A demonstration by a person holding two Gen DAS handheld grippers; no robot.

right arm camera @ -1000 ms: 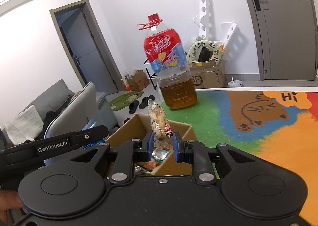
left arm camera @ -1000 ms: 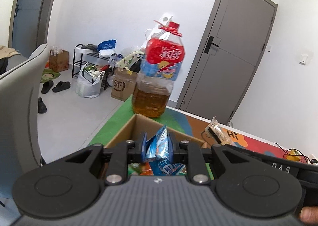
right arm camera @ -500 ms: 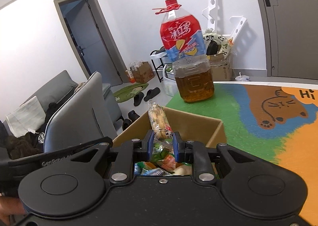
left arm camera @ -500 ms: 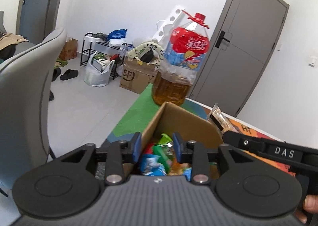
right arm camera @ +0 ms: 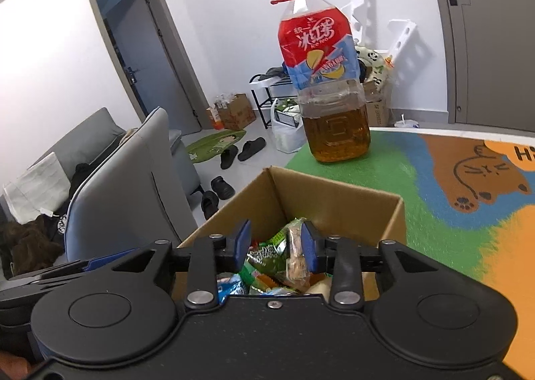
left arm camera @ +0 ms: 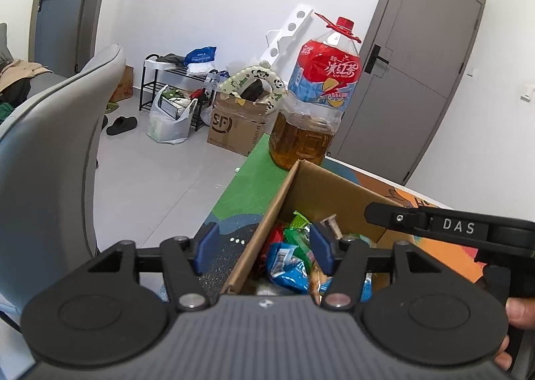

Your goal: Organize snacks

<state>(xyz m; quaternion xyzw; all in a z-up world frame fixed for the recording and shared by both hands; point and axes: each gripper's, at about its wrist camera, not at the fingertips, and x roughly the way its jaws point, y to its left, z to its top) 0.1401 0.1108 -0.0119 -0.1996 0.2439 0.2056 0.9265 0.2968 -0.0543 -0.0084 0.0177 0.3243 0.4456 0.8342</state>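
We see the left tool hanging over the near left wall of the cardboard box, its jaws having just been opening and now spread wide with nothing pinched between them; one blue pad sits outside the box wall, the other over the pile inside. Right below that inner pad lies a blue snack packet, crumpled and glossy with white print, loose on the heap. Our right tool hovers over the same box from the other side, its jaws also having just been opening, parted with a clear peanut packet standing between them; it leans against the right pad while the left pad stands clear of it. That packet is a narrow transparent sleeve with pale brown contents showing through. Around it the box holds a jumble of green, orange and blue wrappers. The box stands on the table, whose cover is bright green, blue and orange with a brown cartoon bear. Beyond the box stands a large iced-tea bottle, red cap, red and blue label, amber liquid filling its lower part.
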